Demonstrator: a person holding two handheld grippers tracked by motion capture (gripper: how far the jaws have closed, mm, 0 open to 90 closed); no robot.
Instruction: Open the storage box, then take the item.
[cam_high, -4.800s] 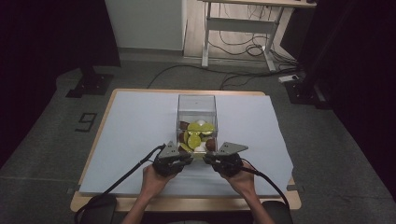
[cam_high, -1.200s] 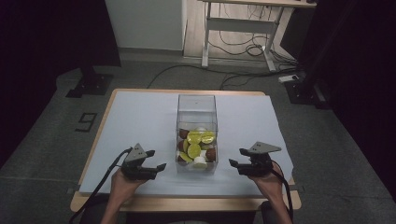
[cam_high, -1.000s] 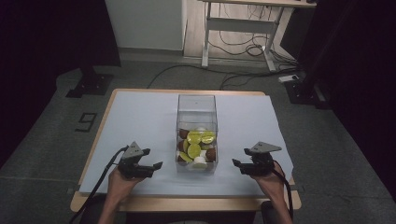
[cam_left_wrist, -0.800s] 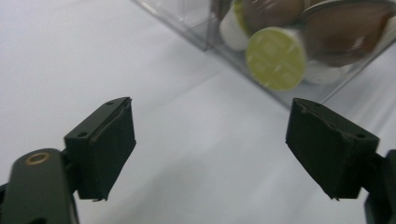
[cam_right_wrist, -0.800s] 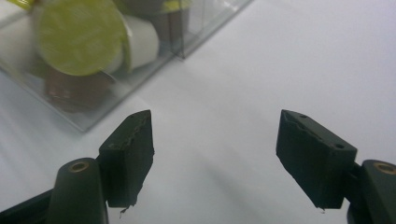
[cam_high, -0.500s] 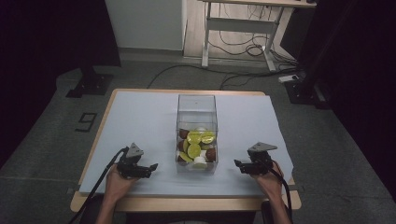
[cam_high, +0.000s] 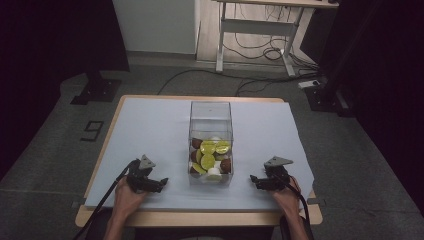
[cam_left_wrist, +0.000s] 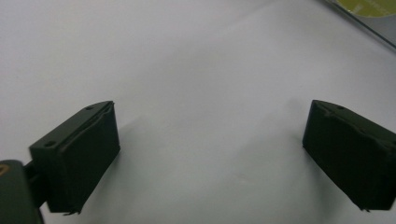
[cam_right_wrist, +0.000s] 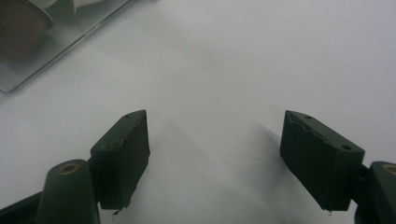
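A clear plastic box (cam_high: 210, 114) stands in the middle of the white sheet, its lower part full of yellow-green, brown and white capsules (cam_high: 209, 150). My left gripper (cam_high: 162, 183) rests low on the sheet to the box's left, jaws pointing at it. In the left gripper view it (cam_left_wrist: 212, 109) is open; its jaws have just been opening, with bare sheet between them. My right gripper (cam_high: 253, 180) lies to the box's right, open as well (cam_right_wrist: 215, 116), after widening slightly, with nothing between its jaws. A box corner (cam_right_wrist: 46, 42) shows at the upper left of that view.
The white sheet (cam_high: 150, 130) covers a wooden table (cam_high: 200, 218) whose front edge lies just under both hands. Cables trail from both grippers toward the person. A desk frame (cam_high: 255, 35) and floor cables lie beyond the table.
Both grippers left the box front, moved apart to either side, then sank toward the sheet near the front edge. The box and its capsules stayed put.
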